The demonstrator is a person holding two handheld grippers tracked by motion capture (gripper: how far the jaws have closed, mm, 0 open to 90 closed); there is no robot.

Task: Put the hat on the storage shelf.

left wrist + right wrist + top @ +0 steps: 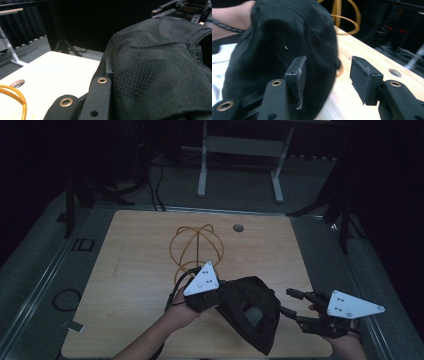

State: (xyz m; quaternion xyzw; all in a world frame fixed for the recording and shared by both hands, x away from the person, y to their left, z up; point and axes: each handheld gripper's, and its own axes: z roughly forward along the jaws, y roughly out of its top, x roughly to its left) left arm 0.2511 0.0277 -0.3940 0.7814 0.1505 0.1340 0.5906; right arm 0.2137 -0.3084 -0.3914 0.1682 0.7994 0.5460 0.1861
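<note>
Meanwhile left tongs (220,292) clamp a black knit cap (250,312); right tongs (291,302) gape apart.

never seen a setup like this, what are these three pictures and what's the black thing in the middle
A person sits at a wooden table holding a hand tool with a two-jaw claw in each hand; no robot arm is involved. One picture looks down from above. The other two come from small cameras riding on each tool, looking along its black jaws. The left claw is closed on a black cap, apparently gripping its fabric, which fills the left gripper view. The right claw is open beside the cap, its two pads apart. Behind the cap an orange wire frame, rounded like a head form, stands on the table.
</note>
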